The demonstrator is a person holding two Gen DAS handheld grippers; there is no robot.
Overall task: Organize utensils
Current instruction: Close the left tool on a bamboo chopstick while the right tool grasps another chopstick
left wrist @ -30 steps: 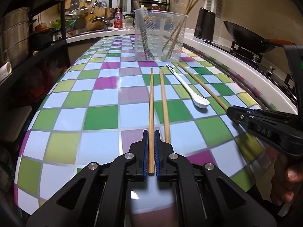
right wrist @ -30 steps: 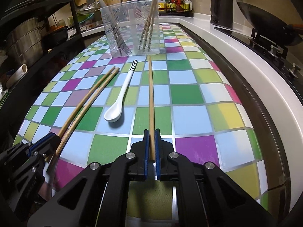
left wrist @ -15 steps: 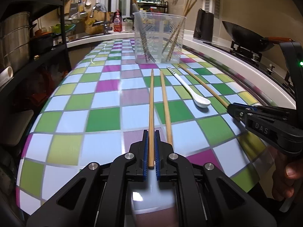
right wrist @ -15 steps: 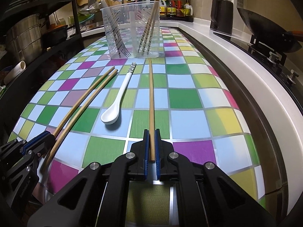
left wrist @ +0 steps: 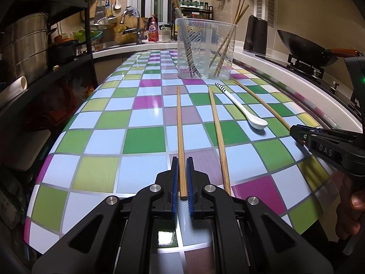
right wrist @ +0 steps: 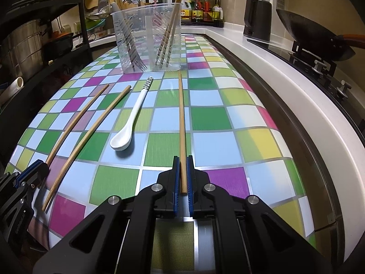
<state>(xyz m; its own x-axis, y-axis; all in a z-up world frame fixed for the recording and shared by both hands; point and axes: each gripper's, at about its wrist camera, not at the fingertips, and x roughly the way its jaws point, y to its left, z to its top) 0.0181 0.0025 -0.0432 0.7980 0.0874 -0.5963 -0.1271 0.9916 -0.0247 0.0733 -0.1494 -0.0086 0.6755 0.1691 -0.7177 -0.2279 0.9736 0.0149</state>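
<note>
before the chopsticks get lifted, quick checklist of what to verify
1. Left gripper jaws shut on left chopstick: ok.
2. Right gripper jaws shut on right chopstick: ok.
3. Grip near each stick's blunt end, tips pointing at the clear holder: ok.
4. Third chopstick and white spoon lie apart from both held sticks: ok.
5. Holder has free room beside the chopsticks already inside: ok.
6. Held sticks already off the table: cannot tell.

Spoon [left wrist: 244,108] between chopsticks, before holder [left wrist: 206,49]
</note>
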